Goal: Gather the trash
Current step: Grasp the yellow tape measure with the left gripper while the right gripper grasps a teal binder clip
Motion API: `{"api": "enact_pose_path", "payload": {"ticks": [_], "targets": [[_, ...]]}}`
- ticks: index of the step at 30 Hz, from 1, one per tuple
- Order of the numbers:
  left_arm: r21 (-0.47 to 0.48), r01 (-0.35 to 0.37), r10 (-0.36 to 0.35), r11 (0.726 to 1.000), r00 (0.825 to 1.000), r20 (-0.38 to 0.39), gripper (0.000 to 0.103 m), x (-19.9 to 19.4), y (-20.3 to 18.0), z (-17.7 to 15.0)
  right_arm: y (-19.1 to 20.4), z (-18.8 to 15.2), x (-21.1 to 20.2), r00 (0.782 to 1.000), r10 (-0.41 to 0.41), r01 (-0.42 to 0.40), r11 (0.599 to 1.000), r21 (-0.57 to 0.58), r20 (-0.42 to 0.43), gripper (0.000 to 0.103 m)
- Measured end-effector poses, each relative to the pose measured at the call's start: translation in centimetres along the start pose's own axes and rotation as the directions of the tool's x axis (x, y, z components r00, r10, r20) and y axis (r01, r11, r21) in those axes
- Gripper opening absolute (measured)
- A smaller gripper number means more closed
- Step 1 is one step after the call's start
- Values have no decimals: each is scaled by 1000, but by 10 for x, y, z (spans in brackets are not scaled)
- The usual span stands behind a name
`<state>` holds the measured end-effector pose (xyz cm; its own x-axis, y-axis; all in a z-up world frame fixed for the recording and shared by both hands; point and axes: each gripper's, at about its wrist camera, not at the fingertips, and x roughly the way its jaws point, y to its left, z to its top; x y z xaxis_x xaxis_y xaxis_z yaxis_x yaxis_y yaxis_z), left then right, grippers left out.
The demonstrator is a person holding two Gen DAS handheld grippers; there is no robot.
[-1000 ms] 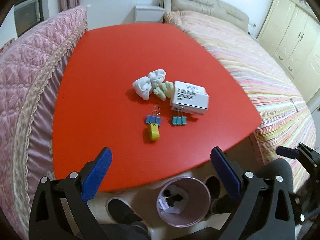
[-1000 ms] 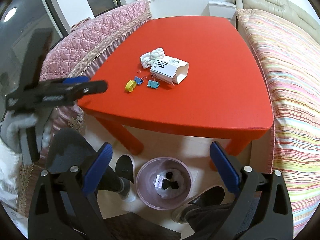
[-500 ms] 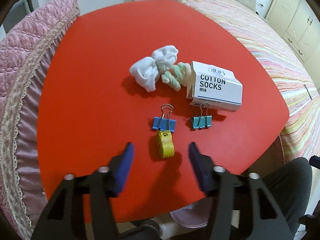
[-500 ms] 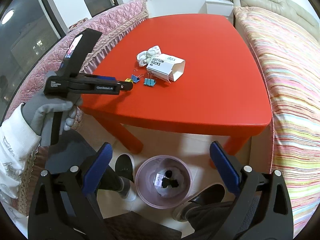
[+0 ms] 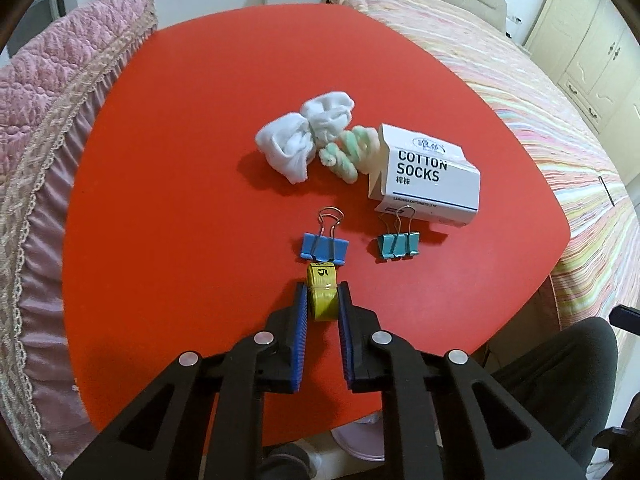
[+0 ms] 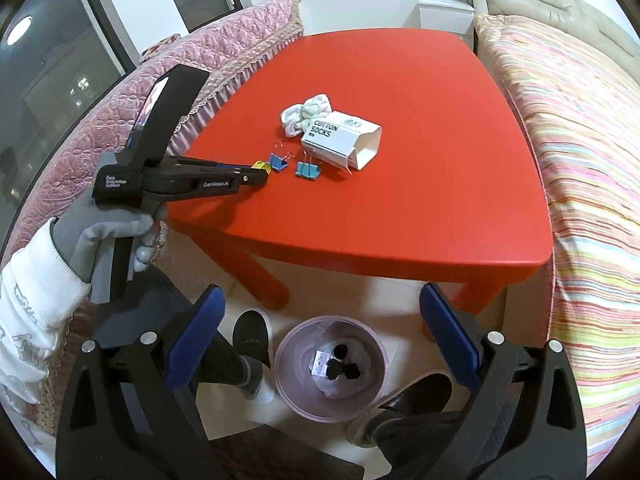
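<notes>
A yellow rolled tape measure (image 5: 322, 295) lies on the red table (image 5: 180, 208) near its front edge. My left gripper (image 5: 322, 294) is shut on it, one blue pad on each side; it also shows in the right wrist view (image 6: 262, 170). A blue binder clip (image 5: 324, 247) touches the roll's far end, and a teal binder clip (image 5: 398, 243) lies to its right. A white "COTTON SOCKS" box (image 5: 430, 182), white socks (image 5: 300, 140) and a green sock (image 5: 352, 152) lie beyond. My right gripper (image 6: 320, 320) is open and empty above the pink bin (image 6: 332, 368) on the floor.
A pink quilted sofa (image 5: 44, 120) borders the table's left side and a striped bed (image 5: 532, 92) its right. The person's legs and shoes (image 6: 250, 336) flank the bin, which holds a few dark scraps. Cream cabinets (image 5: 592, 52) stand at the far right.
My left gripper has moved forward and down over the table and closed from wide open onto the yellow tape measure. The right gripper has stayed above the bin.
</notes>
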<state>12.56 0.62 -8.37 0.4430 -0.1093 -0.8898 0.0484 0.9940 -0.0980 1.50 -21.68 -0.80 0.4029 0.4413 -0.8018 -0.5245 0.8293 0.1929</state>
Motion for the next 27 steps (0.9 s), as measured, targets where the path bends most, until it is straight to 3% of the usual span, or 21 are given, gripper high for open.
{"api": "enact_pose_path", "payload": {"ticks": [9, 21, 23, 27], "targets": [[-17, -23, 24, 1000, 999, 46, 14, -30, 11, -14, 12, 43, 36, 999, 13, -13, 1000, -10, -33, 96], [-72, -10, 15, 997, 998, 64, 14, -41, 32, -36, 24, 98, 113, 990, -62, 66, 997, 27, -126, 96], [-82, -7, 12, 997, 998, 65, 14, -41, 35, -38, 22, 102, 125, 988, -72, 78, 996, 41, -140, 82], [-98, -2, 8, 995, 998, 70, 14, -43, 41, -42, 21, 109, 145, 982, -89, 100, 993, 62, -169, 72]]}}
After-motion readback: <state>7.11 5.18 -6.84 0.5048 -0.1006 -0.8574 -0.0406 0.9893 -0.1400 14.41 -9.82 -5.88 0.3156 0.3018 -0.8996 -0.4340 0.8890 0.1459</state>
